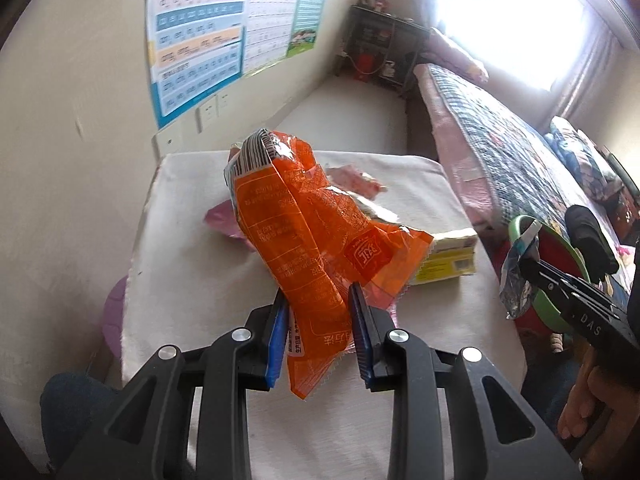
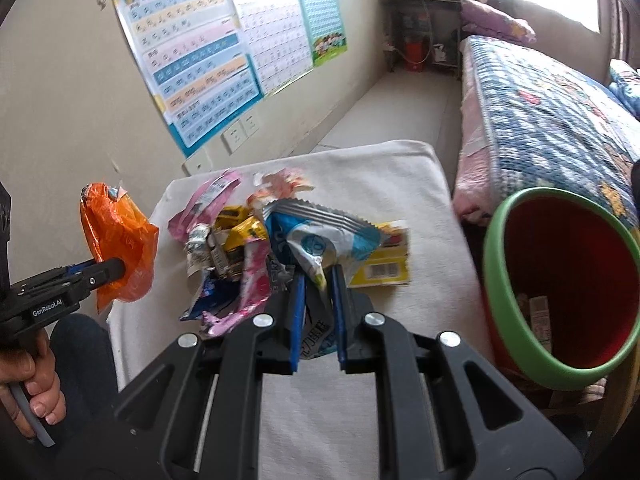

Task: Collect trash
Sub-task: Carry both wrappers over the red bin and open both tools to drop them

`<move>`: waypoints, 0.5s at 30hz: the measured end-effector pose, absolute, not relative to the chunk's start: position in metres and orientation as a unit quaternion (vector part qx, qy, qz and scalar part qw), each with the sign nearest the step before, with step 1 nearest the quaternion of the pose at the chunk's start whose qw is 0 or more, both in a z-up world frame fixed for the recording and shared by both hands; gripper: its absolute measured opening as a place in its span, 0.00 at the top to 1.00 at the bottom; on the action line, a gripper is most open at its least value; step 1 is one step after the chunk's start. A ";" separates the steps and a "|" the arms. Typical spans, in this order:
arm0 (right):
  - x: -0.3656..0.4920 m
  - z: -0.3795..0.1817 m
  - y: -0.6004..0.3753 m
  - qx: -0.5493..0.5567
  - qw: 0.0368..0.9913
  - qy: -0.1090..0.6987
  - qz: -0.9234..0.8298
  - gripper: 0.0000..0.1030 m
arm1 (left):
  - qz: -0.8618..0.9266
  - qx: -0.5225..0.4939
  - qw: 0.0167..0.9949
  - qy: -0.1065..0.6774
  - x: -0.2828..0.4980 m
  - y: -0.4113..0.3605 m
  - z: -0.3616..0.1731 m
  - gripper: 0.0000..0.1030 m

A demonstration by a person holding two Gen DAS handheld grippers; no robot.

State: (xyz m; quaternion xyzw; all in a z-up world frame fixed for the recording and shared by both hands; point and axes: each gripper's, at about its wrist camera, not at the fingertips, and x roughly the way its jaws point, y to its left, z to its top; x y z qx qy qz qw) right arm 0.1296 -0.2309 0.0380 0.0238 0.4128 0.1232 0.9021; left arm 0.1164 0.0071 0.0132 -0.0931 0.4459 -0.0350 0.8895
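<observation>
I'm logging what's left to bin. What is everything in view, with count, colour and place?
orange bag: one, orange, held up in left claw
blue-white wrapper: one, blue and white, in right claw
loose wrappers: several, pink, yellow, blue, piled on table
yellow box: one, yellow, on table beside pile
table: one, white cloth top
bin: one, red with green rim, right of table
wall charts: several, multicoloured, on wall
bed: one, blue patterned quilt
left claw: shut on orange bag
right claw: shut on blue-white wrapper

Daylight from blown-out window (image 1: 516, 16), fisheye-curved edges, dark corners, slight blur
</observation>
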 end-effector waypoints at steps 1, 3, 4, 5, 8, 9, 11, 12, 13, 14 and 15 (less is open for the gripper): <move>0.129 0.039 -0.236 0.024 0.904 0.411 0.117 0.87 | -0.038 -0.091 0.890 0.445 0.118 0.003 0.015 0.74; 0.128 0.040 -0.246 0.029 0.905 0.409 0.110 0.87 | -0.047 -0.087 0.891 0.444 0.120 -0.005 0.018 0.74; 0.128 0.040 -0.252 0.033 0.906 0.408 0.105 0.87 | -0.051 -0.084 0.891 0.443 0.121 -0.009 0.020 0.74; 0.128 0.042 -0.257 0.035 0.907 0.407 0.101 0.87 | -0.057 -0.081 0.892 0.442 0.123 -0.015 0.022 0.74; 0.126 0.047 -0.273 0.041 0.911 0.401 0.089 0.87 | -0.070 -0.074 0.893 0.439 0.129 -0.030 0.027 0.74; 0.126 0.050 -0.279 0.042 0.912 0.399 0.084 0.87 | -0.077 -0.069 0.893 0.438 0.131 -0.037 0.029 0.74; 0.126 0.053 -0.291 0.045 0.915 0.394 0.075 0.87 | -0.091 -0.061 0.894 0.435 0.136 -0.052 0.033 0.74; 0.125 0.056 -0.296 0.045 0.916 0.392 0.070 0.87 | -0.096 -0.058 0.894 0.434 0.137 -0.058 0.035 0.74; 0.125 0.058 -0.304 0.046 0.918 0.390 0.064 0.87 | -0.103 -0.054 0.894 0.433 0.139 -0.065 0.037 0.74; 0.125 0.060 -0.309 0.047 0.918 0.388 0.059 0.87 | -0.110 -0.051 0.894 0.432 0.140 -0.072 0.038 0.74; 0.125 0.062 -0.315 0.048 0.919 0.387 0.053 0.87 | -0.119 -0.046 0.893 0.431 0.143 -0.082 0.040 0.74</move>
